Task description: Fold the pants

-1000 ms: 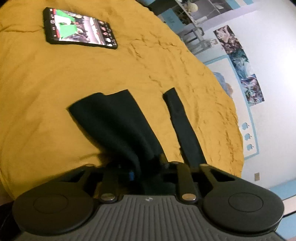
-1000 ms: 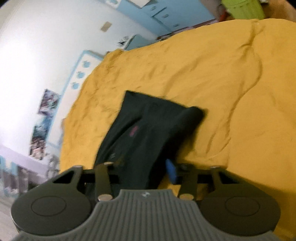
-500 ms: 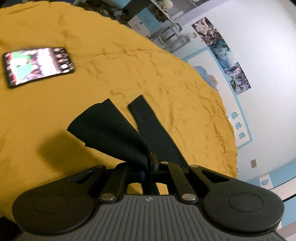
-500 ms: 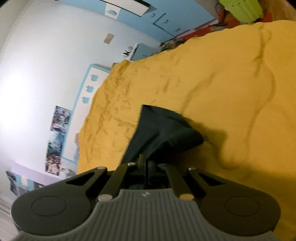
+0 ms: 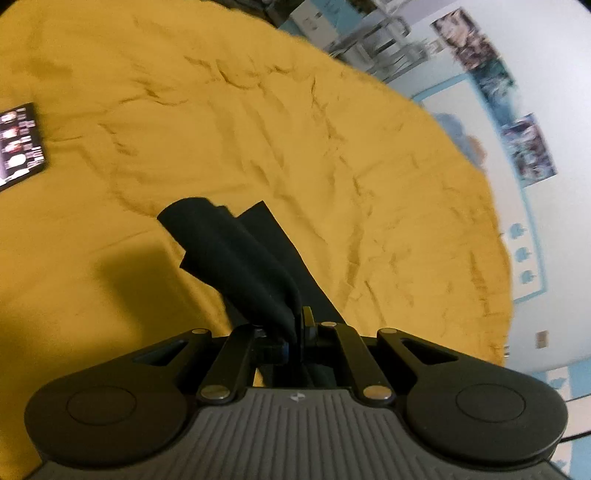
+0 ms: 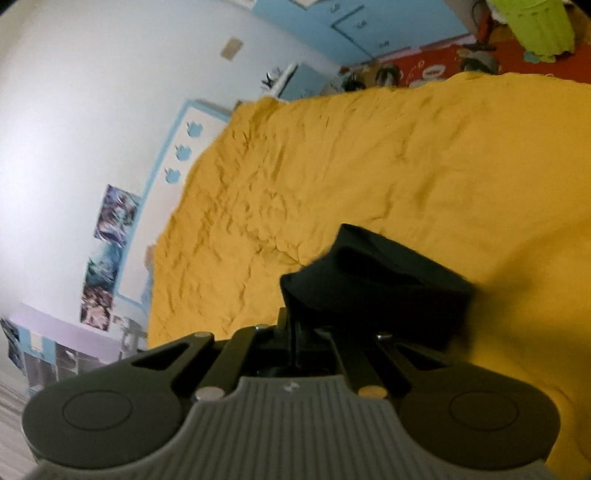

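Note:
Black pants (image 5: 236, 258) hang over a yellow bedspread (image 5: 258, 122). My left gripper (image 5: 300, 325) is shut on a fold of the pants, which drapes forward from its jaws, with a flat strip (image 5: 280, 240) of the pants on the bed behind. My right gripper (image 6: 291, 325) is shut on another part of the pants (image 6: 380, 273), which bunches up in front of it above the bedspread (image 6: 369, 147).
A tablet (image 5: 18, 144) with a lit screen lies on the bed at the far left. The bed's edge meets a white wall with posters (image 5: 524, 147). A green bin (image 6: 532, 26) and blue cabinets stand beyond the bed.
Both grippers closed on the pants and lifted them off the bed. The fabric went from lying spread out to hanging bunched. The tablet slid to the left edge of the view.

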`<state>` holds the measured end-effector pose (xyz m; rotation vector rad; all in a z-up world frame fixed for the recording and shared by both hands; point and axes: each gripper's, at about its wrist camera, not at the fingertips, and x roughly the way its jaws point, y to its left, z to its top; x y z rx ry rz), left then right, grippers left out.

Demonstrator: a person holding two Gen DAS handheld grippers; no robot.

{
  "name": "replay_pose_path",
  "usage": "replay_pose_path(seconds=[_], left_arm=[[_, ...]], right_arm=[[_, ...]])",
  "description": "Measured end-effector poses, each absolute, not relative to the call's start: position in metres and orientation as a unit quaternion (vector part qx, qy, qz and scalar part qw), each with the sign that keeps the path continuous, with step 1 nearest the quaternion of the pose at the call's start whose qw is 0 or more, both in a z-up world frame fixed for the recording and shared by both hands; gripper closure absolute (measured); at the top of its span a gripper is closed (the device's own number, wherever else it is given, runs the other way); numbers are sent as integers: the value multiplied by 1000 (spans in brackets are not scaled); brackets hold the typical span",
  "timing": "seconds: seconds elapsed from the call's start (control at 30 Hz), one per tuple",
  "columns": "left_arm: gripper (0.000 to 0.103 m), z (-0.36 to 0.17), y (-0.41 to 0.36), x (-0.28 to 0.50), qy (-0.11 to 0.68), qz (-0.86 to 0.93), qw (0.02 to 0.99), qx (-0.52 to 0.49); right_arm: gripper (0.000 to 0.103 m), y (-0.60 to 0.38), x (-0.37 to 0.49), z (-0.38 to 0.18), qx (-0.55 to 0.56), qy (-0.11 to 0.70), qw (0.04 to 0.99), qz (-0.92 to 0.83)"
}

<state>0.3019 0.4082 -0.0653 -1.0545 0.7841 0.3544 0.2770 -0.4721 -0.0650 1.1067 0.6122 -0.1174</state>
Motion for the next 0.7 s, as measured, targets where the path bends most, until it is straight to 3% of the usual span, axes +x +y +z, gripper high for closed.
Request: replay_pose_path(seconds=[0.2,0.27,0.37,0.43,0.53,0.67,0.7], left_arm=[[98,-87,411,383,383,206,761,-481],[92,-101,417,405,381,229,763,-470],[89,-123,432,421,388,291,757,-438],[87,-126,443,413,370,318,761,-429],[77,-114,449,390,341,323,786,-401],[52,-100,427,356,323,293,829,-351],[51,-100,419,349,328,276,838,-338]], right_arm=[[103,-470,390,-88,527,323,784,-57],[103,-473,421,-104,526,317,786,-69],[93,-483,442,-137,503,346,778,-148],[93,-489,441,-145,486,348,786,-156],[93,-485,430,-136,422,343,826,-145],[93,-476,407,-123,367,336,860,-117],[93,-475,399,-121,361,333,864,-109]])
